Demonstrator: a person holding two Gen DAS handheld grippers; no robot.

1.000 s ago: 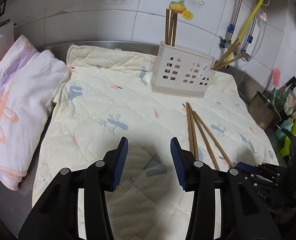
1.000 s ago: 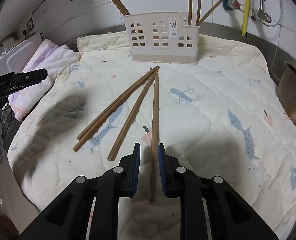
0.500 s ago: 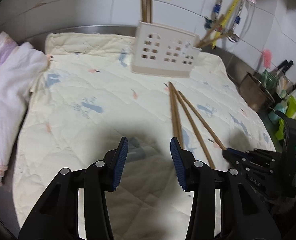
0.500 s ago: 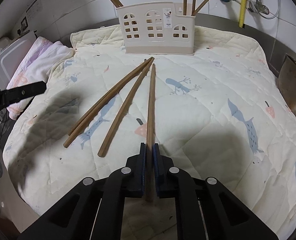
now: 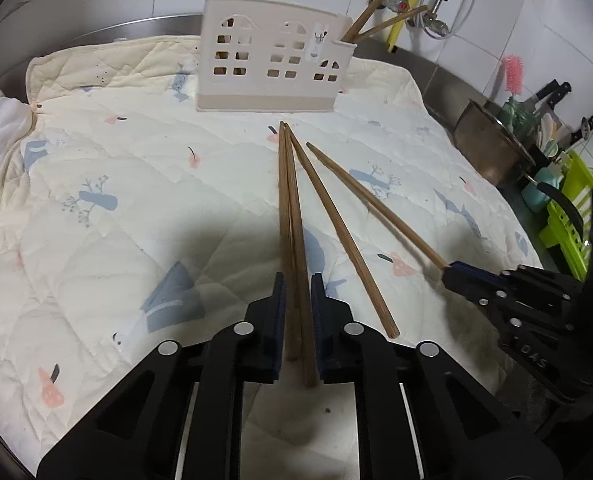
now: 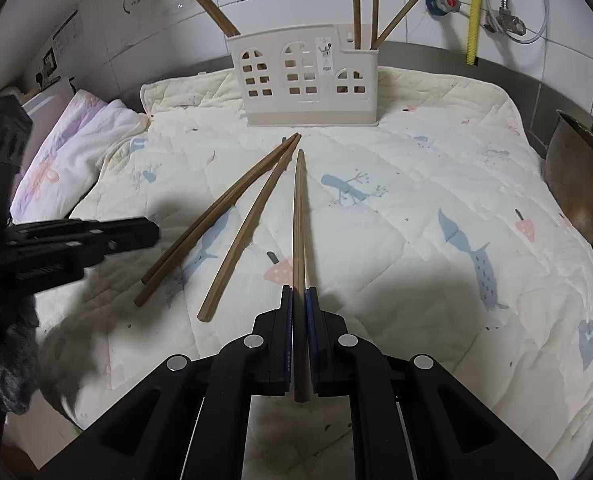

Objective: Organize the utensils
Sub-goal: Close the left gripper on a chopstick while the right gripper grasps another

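Our right gripper point(image 6: 299, 300) is clamped on one chopstick point(image 6: 298, 216), which points straight ahead toward the utensil holder point(image 6: 303, 80). To its left three loose chopsticks point(image 6: 236, 232) lie on the quilted mat point(image 6: 436, 184), and beyond them is our left gripper point(image 6: 96, 236).

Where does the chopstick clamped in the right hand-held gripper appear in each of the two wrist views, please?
Left wrist view: the clamped chopstick runs diagonally right of centre into the right hand-held gripper.
Right wrist view: it runs straight up the centre from between the pads.
Shared landmark: the cream utensil holder, just beyond its far tip.
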